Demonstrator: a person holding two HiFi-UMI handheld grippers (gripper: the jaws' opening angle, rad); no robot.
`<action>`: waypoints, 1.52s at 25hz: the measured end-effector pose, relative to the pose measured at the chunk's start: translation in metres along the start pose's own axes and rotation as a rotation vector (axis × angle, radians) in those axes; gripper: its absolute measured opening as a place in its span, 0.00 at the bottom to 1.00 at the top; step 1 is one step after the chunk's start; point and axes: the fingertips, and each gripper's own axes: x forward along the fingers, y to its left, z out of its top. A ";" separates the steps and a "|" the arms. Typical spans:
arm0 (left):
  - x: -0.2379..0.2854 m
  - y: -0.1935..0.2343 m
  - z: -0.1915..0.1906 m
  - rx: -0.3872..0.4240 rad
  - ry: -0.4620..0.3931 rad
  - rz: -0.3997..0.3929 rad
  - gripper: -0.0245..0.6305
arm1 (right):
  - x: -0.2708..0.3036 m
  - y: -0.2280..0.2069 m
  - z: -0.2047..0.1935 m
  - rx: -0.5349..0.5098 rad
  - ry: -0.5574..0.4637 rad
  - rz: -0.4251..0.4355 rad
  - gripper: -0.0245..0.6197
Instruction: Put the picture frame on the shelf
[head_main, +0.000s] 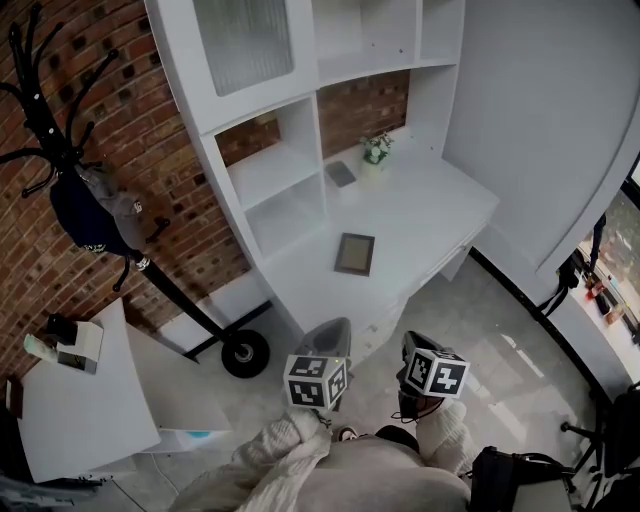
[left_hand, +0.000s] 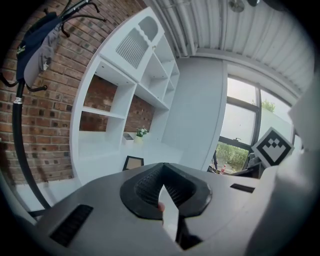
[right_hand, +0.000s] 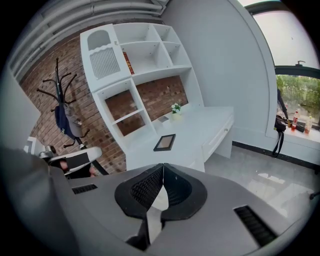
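White desk (head_main: 430, 210) w/ picture frame (head_main: 355, 253) lying flat; shelf (head_main: 285, 165) top cut off. Left gripper (left_hand: 163, 168) & right gripper (right_hand: 163, 168): jaws together, empty.

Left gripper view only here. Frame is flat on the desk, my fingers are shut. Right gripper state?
Observer: The right gripper is shut, with nothing between its fingers.
Operator: Are we over the desk?
Observer: No. In the head view the left gripper and the right gripper are held close to the body over the floor. Both are short of the front edge of the desk, where the picture frame lies.
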 end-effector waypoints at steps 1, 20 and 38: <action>0.001 0.005 -0.001 -0.004 0.005 0.004 0.05 | 0.005 0.002 0.000 0.000 0.008 0.002 0.08; 0.050 0.100 0.035 -0.078 -0.034 0.276 0.05 | 0.144 0.043 0.088 -0.200 0.103 0.189 0.08; 0.184 0.123 0.028 -0.160 0.048 0.380 0.05 | 0.260 0.005 0.120 -0.214 0.262 0.293 0.08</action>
